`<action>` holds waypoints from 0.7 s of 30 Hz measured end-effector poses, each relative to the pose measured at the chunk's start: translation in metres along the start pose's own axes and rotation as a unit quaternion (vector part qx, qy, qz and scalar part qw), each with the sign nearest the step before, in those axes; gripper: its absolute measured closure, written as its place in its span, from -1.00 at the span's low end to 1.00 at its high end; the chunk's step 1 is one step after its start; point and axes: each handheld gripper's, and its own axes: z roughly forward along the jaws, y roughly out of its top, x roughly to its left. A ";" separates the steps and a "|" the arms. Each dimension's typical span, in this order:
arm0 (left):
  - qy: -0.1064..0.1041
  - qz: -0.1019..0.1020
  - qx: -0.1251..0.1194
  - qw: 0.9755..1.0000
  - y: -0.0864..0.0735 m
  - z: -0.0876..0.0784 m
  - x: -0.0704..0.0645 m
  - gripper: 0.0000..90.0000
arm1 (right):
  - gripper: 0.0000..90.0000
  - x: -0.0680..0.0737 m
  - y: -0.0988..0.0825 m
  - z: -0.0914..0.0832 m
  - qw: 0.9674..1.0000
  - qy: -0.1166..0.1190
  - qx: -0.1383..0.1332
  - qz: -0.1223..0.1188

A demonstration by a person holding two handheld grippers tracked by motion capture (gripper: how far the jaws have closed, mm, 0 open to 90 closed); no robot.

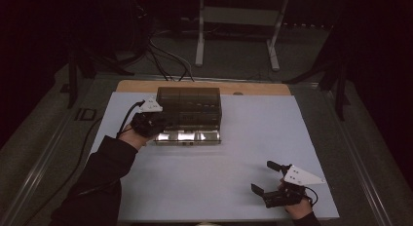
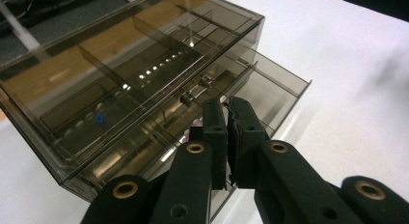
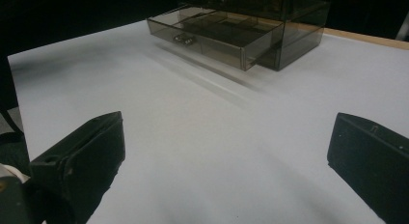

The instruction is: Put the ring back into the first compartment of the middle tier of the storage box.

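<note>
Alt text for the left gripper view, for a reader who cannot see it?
The left gripper, jaws shut, is at the front edge of a pulled-out drawer at the bottom of a smoky clear plastic organizer box. The box stands on a white table.

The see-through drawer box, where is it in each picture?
High view: the drawer box sits at the far middle of the white table top, beside the left claw.
Left gripper view: it spreads across the upper left, its bottom drawer pulled out.
Right gripper view: top middle, far off.
Shared landmark: the white table top.
</note>
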 end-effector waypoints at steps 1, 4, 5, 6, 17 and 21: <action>0.006 -0.001 0.002 1.000 -0.001 0.002 0.000 0.97 | -1.00 0.000 0.000 0.000 1.000 0.000 0.000 0.000; 0.009 -0.009 0.006 1.000 -0.004 0.006 0.002 0.97 | -1.00 0.000 0.000 0.000 1.000 0.000 -0.001 0.001; 0.008 -0.013 0.007 1.000 -0.005 0.008 0.002 0.97 | -1.00 0.000 0.000 0.000 1.000 0.000 -0.001 0.001; 0.008 -0.013 0.007 1.000 -0.005 0.008 0.002 0.97 | -1.00 0.000 0.000 0.000 1.000 0.000 -0.001 0.001; 0.017 -0.047 0.004 0.999 -0.022 0.021 0.009 0.97 | -1.00 0.000 0.000 0.000 1.000 0.000 0.000 0.001; 0.022 -0.051 0.010 0.998 -0.026 0.026 0.009 0.97 | -1.00 0.000 0.000 0.000 1.000 0.000 0.000 0.000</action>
